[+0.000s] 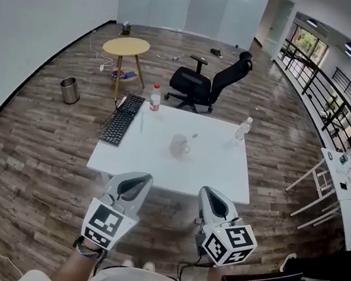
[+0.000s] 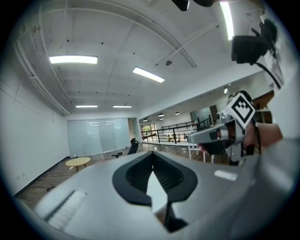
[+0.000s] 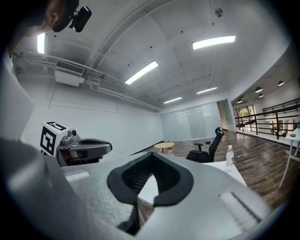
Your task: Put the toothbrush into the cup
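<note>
- The toothbrush (image 1: 142,121), as we read it, is the thin pale stick lying flat on the white table (image 1: 223,171), just beside the black keyboard (image 1: 122,119) and left of the cup.
- It is too small in the head view for us to tell the bristle end from the handle end.
- We judge it light, stiff and narrow, and likely to roll or skid on the smooth tabletop. The sound hold would be across the middle of the handle, clear of the bristles, so that it hangs level enough to tip upright.
- The cup (image 1: 180,145) looks clear, with what seems a handle, and stands upright near the table's middle, apart from the toothbrush. We expect it to be light and easy to knock over.
- A small item (image 1: 194,135) lies just beyond the cup; we cannot make out what it is.
- The left gripper (image 1: 136,182) and right gripper (image 1: 211,199) hang by the table's near edge, well apart from both things. Each has its jaws together at the tips, with nothing held between them.
- In both gripper views the gripper's own grey body covers most of the table, so neither toothbrush nor cup shows there.
</note>
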The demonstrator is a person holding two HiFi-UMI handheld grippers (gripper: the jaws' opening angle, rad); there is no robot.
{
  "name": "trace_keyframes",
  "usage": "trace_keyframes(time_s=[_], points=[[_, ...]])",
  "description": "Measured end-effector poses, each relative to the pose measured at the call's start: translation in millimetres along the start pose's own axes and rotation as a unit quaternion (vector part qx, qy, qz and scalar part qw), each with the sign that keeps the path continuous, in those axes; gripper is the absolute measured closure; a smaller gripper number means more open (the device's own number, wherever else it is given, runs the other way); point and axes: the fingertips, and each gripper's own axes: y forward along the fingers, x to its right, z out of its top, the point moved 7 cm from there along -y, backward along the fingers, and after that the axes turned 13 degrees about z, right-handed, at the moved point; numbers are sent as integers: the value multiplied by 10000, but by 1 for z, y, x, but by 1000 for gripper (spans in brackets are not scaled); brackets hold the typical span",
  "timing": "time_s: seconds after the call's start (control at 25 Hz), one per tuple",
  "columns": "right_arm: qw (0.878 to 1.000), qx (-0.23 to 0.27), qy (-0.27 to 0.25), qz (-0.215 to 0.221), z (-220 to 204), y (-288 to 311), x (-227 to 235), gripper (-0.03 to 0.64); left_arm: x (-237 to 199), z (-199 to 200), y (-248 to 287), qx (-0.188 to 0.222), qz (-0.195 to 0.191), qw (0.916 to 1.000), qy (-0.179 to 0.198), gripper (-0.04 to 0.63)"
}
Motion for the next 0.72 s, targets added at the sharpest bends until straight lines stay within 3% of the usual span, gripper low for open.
trace_keyframes(time_s=[0.72], points=[[9997, -205, -22, -141, 3, 13, -12, 615, -13, -7, 1, -25, -216, 9996, -183, 588]])
